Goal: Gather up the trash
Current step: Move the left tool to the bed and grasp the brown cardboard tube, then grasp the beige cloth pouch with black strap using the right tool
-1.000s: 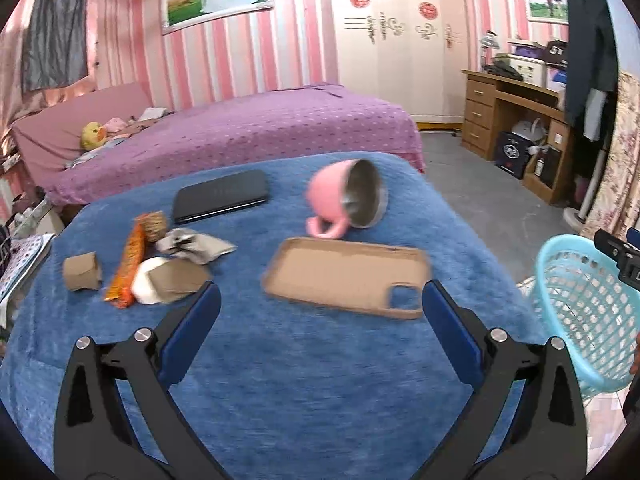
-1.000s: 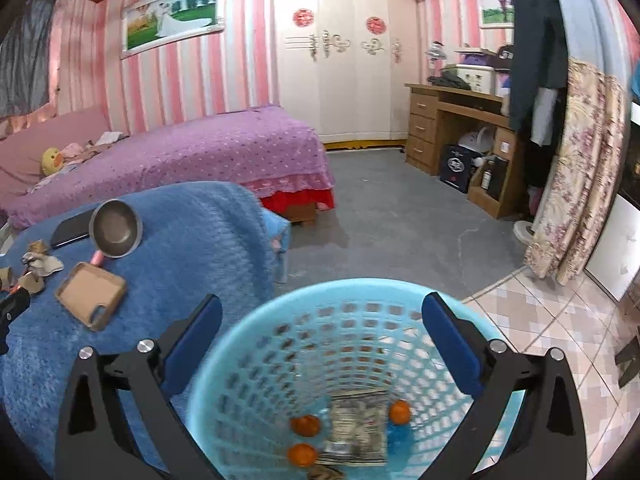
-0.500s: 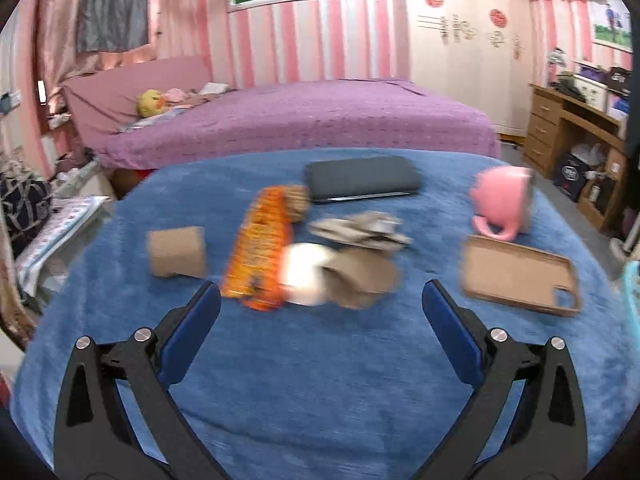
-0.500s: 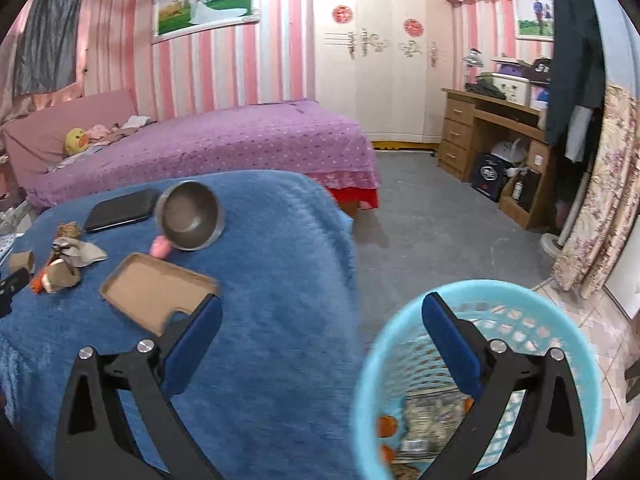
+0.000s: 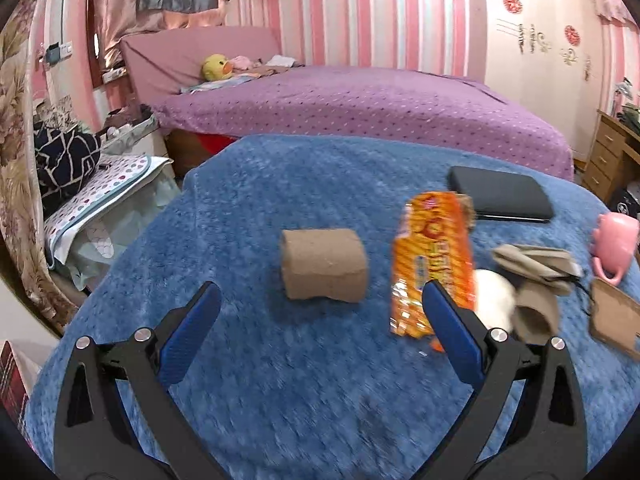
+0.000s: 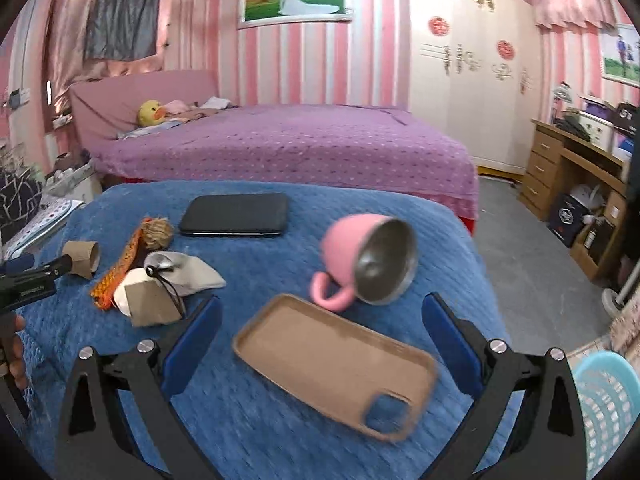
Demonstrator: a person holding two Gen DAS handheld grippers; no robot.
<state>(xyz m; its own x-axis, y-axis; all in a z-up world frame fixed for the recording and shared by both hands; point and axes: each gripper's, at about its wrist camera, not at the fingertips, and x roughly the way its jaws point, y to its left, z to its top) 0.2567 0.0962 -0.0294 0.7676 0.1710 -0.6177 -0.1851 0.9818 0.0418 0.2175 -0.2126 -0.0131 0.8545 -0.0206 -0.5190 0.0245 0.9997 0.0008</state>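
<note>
Cardboard tube [image 5: 323,265] just ahead of wide-open, empty left tongs [image 5: 320,320]; right tongs [image 6: 322,336] likewise agape over phone case [image 6: 336,364].

Fuzzy cloth blanket [image 5: 280,380], glossy wrapper [image 5: 432,264]

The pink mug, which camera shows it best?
The right wrist view: the pink mug lies on its side, handle and metal inside clear. The left wrist view catches only part of it at the right edge.

Both wrist views look low across the blue blanket [image 5: 248,208], sharing its clutter.
</note>
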